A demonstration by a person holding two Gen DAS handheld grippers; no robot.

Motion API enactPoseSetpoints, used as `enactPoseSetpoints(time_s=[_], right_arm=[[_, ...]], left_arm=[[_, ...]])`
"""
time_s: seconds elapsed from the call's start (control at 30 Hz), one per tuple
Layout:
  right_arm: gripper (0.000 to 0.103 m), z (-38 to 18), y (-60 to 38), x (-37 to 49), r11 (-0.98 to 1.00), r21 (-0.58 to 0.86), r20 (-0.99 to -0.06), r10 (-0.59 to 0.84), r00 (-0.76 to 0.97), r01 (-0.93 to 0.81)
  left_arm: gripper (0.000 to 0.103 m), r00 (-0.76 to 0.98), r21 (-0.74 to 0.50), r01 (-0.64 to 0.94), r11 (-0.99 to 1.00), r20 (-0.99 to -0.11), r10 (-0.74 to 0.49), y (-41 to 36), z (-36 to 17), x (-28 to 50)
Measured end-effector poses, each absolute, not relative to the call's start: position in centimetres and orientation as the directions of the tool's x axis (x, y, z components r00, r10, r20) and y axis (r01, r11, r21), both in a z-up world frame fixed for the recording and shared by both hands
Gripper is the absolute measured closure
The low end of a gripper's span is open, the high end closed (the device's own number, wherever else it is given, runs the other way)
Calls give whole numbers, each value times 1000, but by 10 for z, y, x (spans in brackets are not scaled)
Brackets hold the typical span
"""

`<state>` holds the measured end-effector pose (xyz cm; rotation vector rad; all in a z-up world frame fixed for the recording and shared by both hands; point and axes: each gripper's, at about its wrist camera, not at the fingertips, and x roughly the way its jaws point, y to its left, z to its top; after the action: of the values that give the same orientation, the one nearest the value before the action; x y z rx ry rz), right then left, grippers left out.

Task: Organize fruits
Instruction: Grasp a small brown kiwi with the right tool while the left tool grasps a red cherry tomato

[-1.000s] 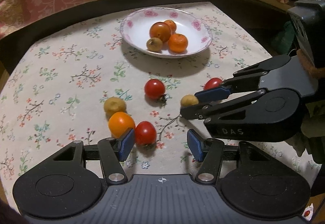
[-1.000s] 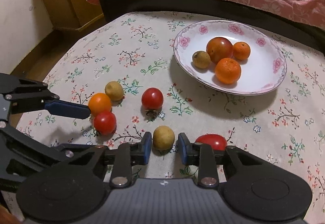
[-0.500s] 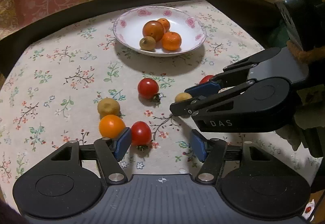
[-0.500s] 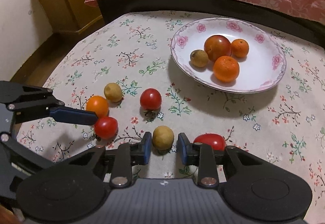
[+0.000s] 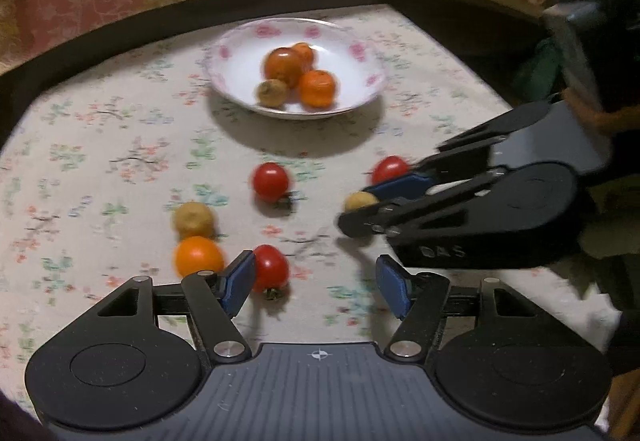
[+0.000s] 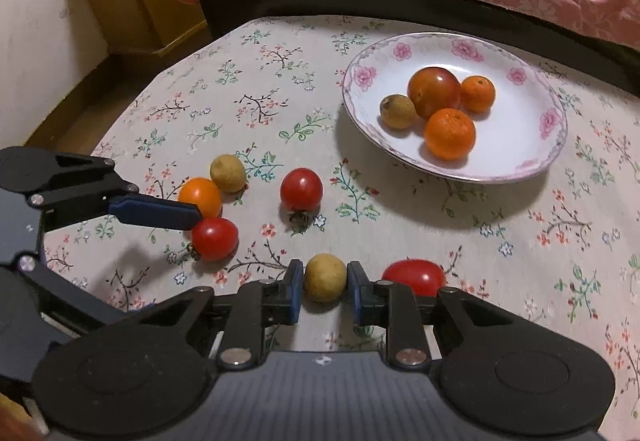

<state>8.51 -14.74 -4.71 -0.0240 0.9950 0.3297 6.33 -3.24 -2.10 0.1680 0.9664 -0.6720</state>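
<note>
- We see one container: a white plate (image 6: 516, 165) with pink flowers on its rim, standing on the flowered tablecloth (image 6: 280, 89) at the far side.
- The plate holds four fruits in a cluster — a large orange-red tomato (image 6: 434, 92), two mandarins (image 6: 450, 133) touching it, and a small tan longan (image 6: 397, 111) at its left.
- Six fruits lie loose on the cloth, well apart from the plate: a tan fruit (image 6: 228, 173), an orange fruit (image 6: 199, 197) touching it, a near cherry tomato (image 6: 215, 238), a middle cherry tomato (image 6: 301, 189), an oblong red tomato (image 6: 414, 277) and the gripped longan (image 6: 325, 277).
- The oblong red tomato lies with its long axis across the right wrist view; the other fruits are round, so we read no axis on them.
- The right gripper (image 6: 323, 291) has just closed — both blue pads press the gripped longan, which sits low on the cloth.
- The left gripper (image 5: 316, 283) stands partly open and holds nothing; its left pad (image 5: 240, 279) sits against the near cherry tomato, just beside the orange fruit.
</note>
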Motion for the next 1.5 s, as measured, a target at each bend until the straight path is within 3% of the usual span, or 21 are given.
enactPoseSetpoints(time_s=[0.13,0.7,0.87,0.93,1.03,1.5], right_arm=[[78,-43,-158,82,955,150,-823,264,504,-256],[79,-39,-176,73,955,209,-813,290,505,-213],[79,-37,-178,72,954,215,-811,293,507,-208],[79,-38,-178,72,953,220,-811,296,505,-206],[79,-38,-179,72,953,225,-811,299,503,-205],[78,-38,-175,69,953,211,-820,294,491,-218]], left_arm=[[35,339,-216,615,759,-796,-502,-35,-19,62],[27,460,-19,593,805,-813,-358,-46,-32,69],[35,454,19,614,789,-827,-333,-50,-36,74],[45,437,33,620,783,-845,-310,-51,-41,76],[51,400,-7,620,785,-858,-323,-50,-45,78],[60,372,-45,641,766,-855,-361,-62,-42,65]])
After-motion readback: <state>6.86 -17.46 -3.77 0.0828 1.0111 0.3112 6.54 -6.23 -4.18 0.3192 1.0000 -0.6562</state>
